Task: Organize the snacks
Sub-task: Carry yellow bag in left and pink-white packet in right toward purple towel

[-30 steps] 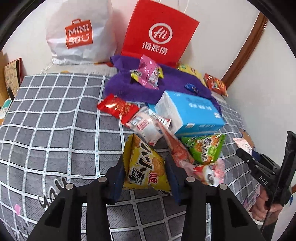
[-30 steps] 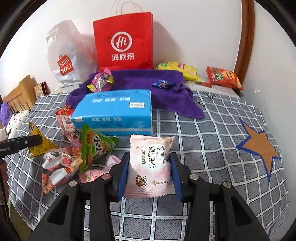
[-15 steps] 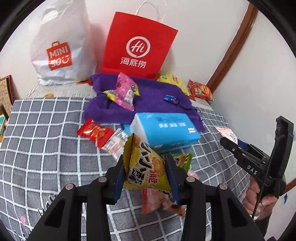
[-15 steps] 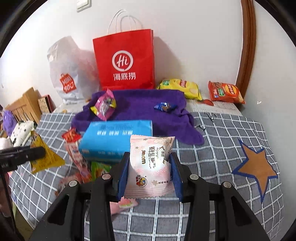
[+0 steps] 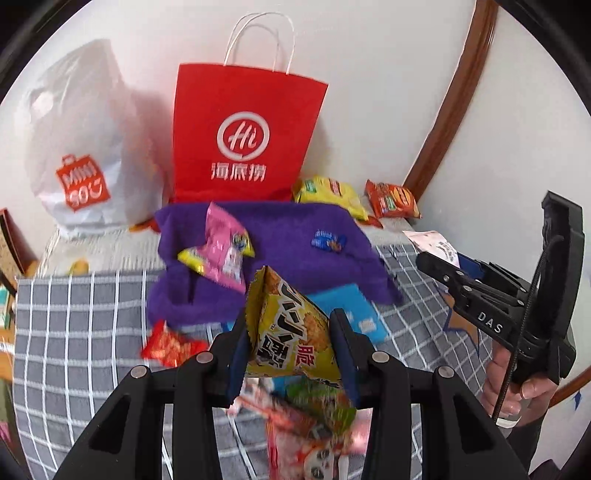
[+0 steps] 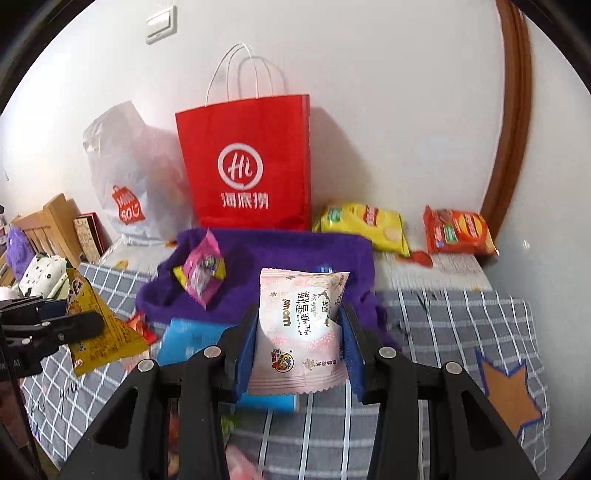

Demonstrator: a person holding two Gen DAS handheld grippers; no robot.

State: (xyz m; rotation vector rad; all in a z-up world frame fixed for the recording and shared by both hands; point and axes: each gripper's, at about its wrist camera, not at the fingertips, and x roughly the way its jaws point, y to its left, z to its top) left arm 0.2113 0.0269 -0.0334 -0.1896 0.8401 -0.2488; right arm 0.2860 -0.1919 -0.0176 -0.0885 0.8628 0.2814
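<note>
— On the purple towel (image 5: 295,236), what is kept?
— A pink packet (image 5: 221,245) and a blue candy (image 5: 327,240).
— And the grippers?
— Above the bed, a yellow snack bag (image 5: 291,332) is clamped by the left gripper (image 5: 291,354), a pale pink packet (image 6: 301,325) by the right gripper (image 6: 299,350).

1. Grey checked cover (image 6: 443,314) w/ an orange star (image 6: 511,397) lies under my tools.
2. White Miniso bag (image 5: 79,147) leans on the wall at the cover's far left.
3. Light switch (image 6: 161,24) high on the wall above the cover.
4. Brown curved trim (image 6: 509,122) at its far right.
</note>
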